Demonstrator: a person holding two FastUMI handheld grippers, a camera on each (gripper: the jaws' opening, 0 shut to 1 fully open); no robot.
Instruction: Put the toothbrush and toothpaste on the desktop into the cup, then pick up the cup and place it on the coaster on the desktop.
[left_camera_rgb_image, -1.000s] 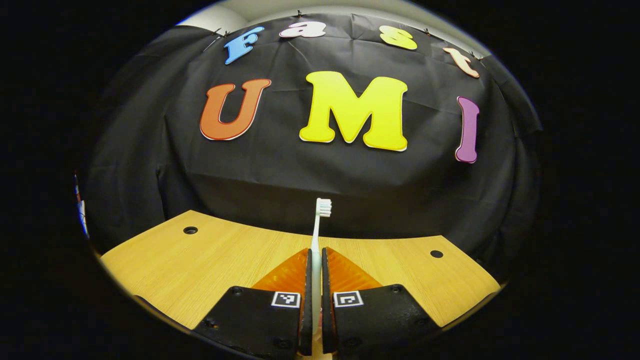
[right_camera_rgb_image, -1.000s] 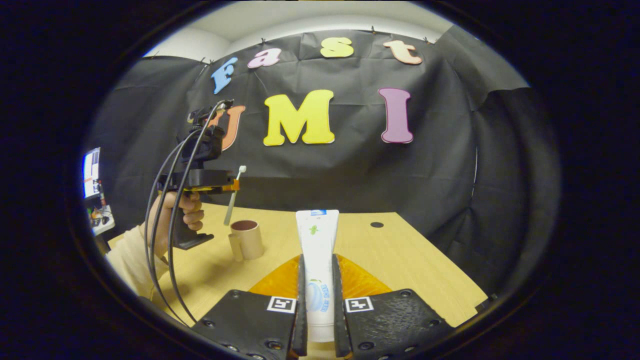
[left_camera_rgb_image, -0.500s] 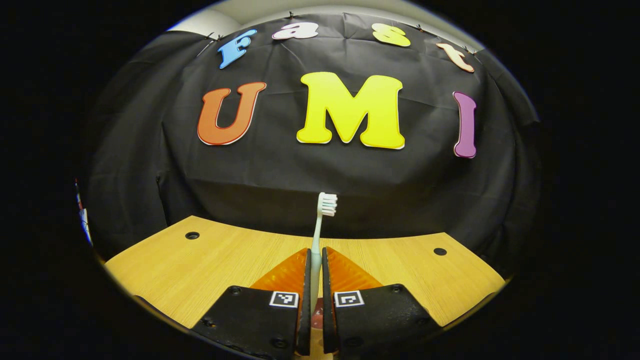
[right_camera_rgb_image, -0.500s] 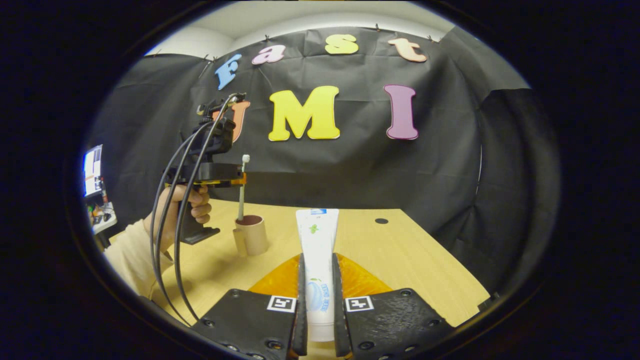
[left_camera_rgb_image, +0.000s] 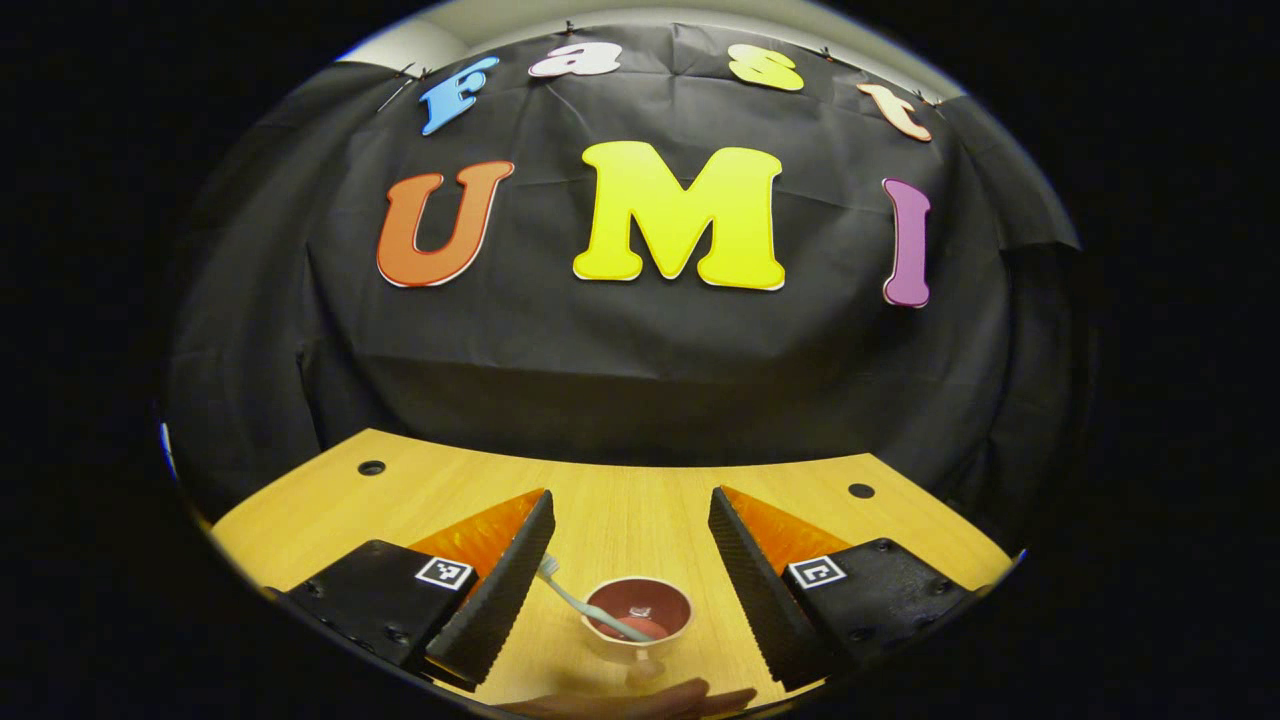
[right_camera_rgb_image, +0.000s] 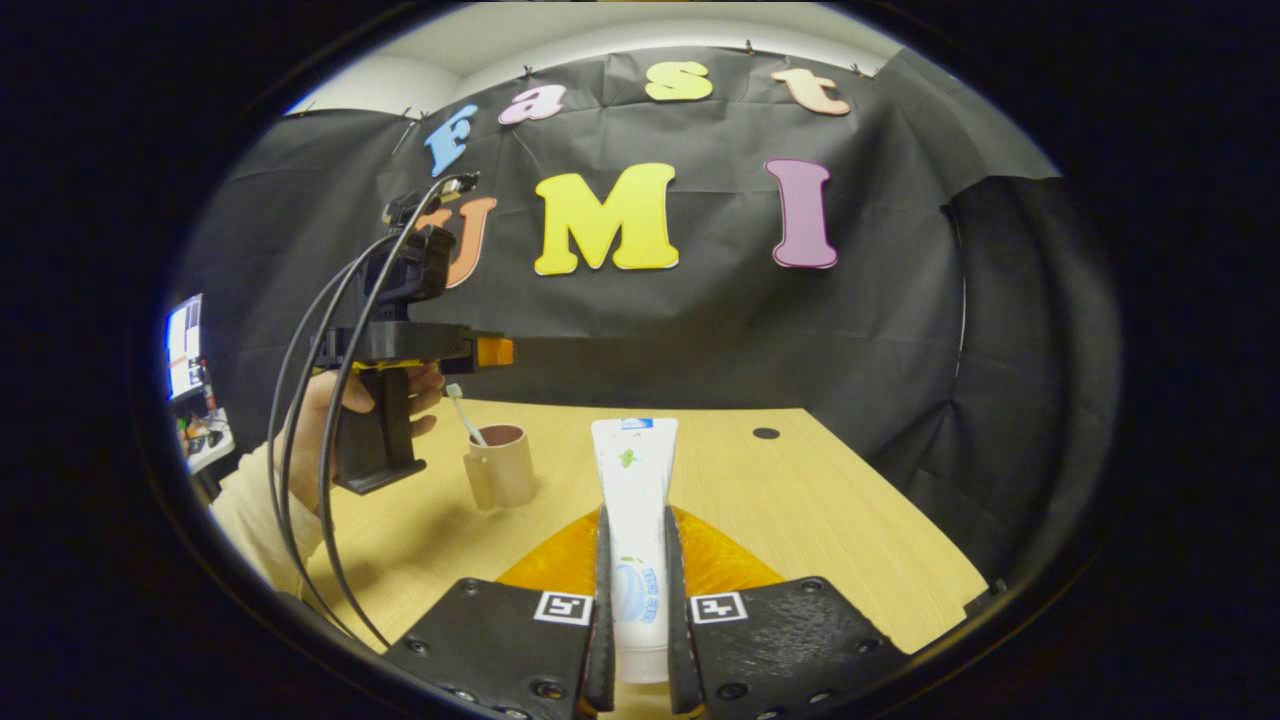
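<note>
The counter (left_camera_rgb_image: 640, 500) is a light wood-grain surface with a straight rear edge set against the booth wall (left_camera_rgb_image: 640, 360). Two round dark holes are set into it: one near the rear left corner (left_camera_rgb_image: 371, 467) and one near the rear right corner (left_camera_rgb_image: 861, 490) in the left gripper view. In the right gripper view, the counter (right_camera_rgb_image: 850, 540) shows one hole (right_camera_rgb_image: 766, 433) near its rear edge. The wall is black cloth, creased and clipped along its top edge. A pale ceiling strip (right_camera_rgb_image: 600, 40) runs above the cloth. At the far left of the right gripper view, a lit screen (right_camera_rgb_image: 183, 345) stands above a cluttered surface (right_camera_rgb_image: 205, 440); its items are too small to identify.
</note>
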